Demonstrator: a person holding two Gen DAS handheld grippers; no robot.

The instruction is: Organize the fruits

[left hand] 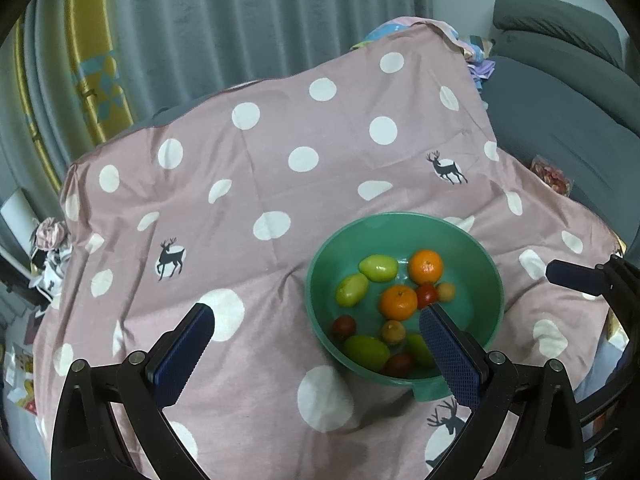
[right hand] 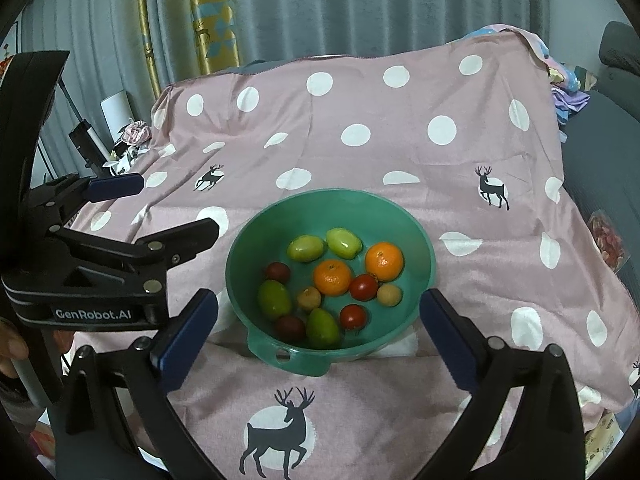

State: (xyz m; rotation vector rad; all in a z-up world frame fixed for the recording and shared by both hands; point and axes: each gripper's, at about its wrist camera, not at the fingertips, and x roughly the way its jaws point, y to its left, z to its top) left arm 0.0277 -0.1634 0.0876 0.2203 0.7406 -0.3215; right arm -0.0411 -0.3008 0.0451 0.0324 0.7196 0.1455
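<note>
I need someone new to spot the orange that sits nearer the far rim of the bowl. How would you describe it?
Find the green bowl on the pink polka-dot cloth. Among the fruit inside, look to the right side in the right wrist view for the far orange. It is one of only two bright oranges; the other orange lies nearer the centre, beside a red fruit.

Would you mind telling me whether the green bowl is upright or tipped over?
Upright. The green bowl sits on the spotted cloth with its mouth facing up, and the fruits, such as an orange, lie inside on its bottom.
</note>
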